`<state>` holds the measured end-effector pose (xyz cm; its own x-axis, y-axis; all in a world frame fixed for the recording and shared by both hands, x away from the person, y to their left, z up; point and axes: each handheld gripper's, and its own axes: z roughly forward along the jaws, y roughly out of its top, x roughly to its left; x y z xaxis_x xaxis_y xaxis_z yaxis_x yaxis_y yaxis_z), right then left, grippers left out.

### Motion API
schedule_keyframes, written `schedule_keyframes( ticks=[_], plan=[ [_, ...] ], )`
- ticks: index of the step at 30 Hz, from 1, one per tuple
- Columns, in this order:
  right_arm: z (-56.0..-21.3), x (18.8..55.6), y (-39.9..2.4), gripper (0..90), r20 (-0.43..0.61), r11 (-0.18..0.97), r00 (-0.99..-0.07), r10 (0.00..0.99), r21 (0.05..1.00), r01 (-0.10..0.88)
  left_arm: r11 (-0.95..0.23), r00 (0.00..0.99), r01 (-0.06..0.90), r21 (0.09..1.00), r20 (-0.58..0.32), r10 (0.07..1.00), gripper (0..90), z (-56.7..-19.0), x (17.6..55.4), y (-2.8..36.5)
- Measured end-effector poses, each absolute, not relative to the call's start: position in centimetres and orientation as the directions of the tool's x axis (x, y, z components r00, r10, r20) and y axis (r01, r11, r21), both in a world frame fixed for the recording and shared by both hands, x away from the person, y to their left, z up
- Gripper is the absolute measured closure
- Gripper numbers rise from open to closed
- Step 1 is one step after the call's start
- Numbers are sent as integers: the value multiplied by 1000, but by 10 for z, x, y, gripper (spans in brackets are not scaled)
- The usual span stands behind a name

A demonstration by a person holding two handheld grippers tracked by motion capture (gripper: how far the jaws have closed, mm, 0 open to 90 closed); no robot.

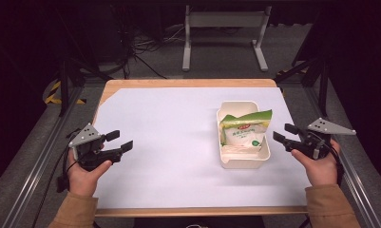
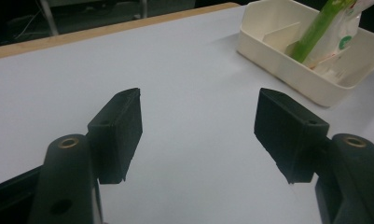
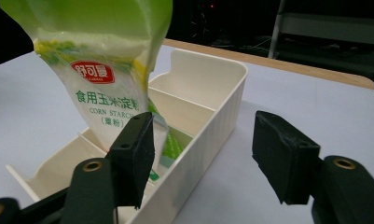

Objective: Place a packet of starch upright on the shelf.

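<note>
A cream divided box (image 1: 238, 104) stands right of centre on the white sheet. A green and white corn starch bag (image 1: 245, 129) leans upright in it, its top above the rim. My right gripper (image 1: 280, 132) is just right of the box, open, with nothing pressed by its pads. In the right gripper view my gripper (image 3: 201, 149) faces the box wall (image 3: 212, 116), with the bag (image 3: 100, 84) rising behind its left jaw. My left gripper (image 1: 124, 140) hovers open over bare sheet at the left. The left gripper view shows it (image 2: 198, 126) empty, with the box (image 2: 287, 74) and bag (image 2: 329, 32) far off.
The white sheet (image 1: 169, 142) covers most of a wooden table (image 1: 188, 82). Metal rails run along both sides of the table. A grey metal stand (image 1: 223, 33) and loose cables (image 1: 145, 45) sit on the floor beyond the far edge.
</note>
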<state>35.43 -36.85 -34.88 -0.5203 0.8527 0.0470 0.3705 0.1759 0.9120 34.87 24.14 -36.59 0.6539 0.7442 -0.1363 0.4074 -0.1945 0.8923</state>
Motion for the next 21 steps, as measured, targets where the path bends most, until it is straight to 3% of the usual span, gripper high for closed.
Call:
schedule_keyframes(
  ticks=[21],
  plan=[
    [-402, 355, -398, 338, 29, 177, -440, 897, 891, 418, -210, 611, 437, 875, -116, 783, 312, -402, 354, 250]
  ],
)
